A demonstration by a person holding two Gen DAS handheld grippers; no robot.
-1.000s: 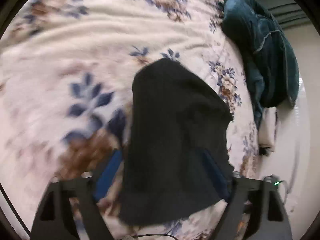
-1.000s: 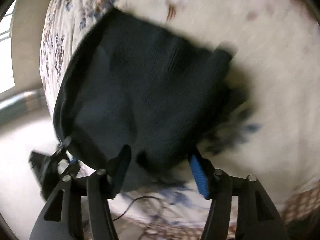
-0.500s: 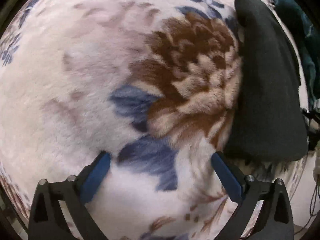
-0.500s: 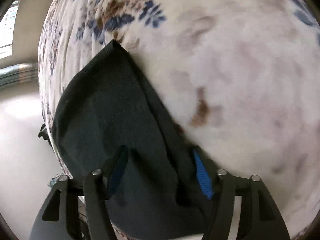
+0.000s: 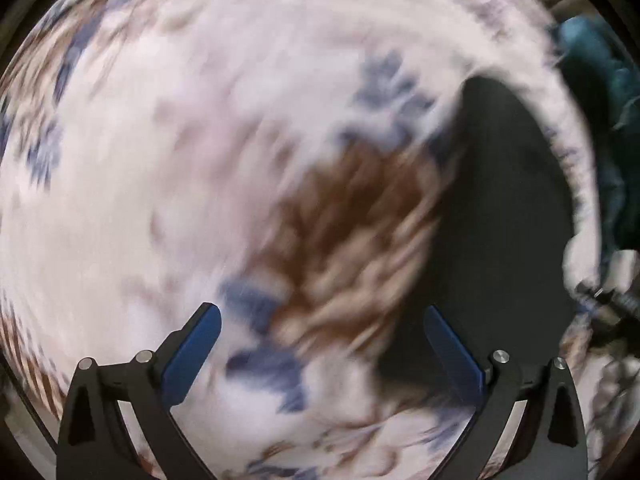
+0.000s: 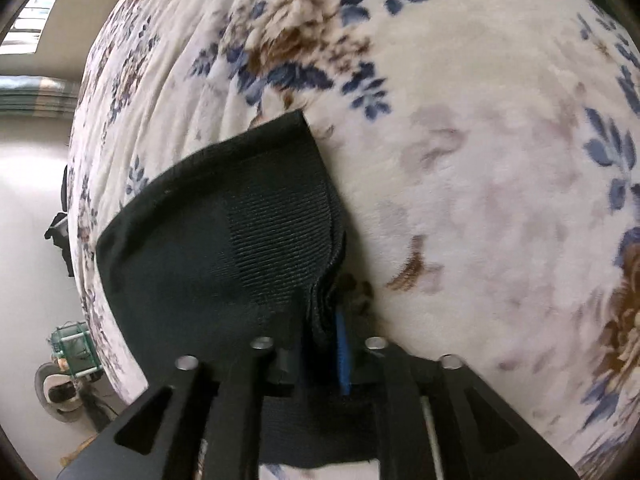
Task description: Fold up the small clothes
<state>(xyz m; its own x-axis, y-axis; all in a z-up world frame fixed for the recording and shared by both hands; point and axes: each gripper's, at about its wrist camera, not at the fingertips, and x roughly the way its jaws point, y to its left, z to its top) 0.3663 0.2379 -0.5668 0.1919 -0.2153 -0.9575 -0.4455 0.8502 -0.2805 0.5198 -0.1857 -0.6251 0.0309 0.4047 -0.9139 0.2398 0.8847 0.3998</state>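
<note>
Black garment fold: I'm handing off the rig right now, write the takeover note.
Right gripper: jaws shut on the folded edge of the black garment, which lies on the floral blanket.
Left gripper: jaws open, empty, over the blanket beside the garment; that view is blurred.
Done: garment doubled over in several layers.
Left: probably finish the fold, let go, then check the teal clothes at the bed's edge.
</note>
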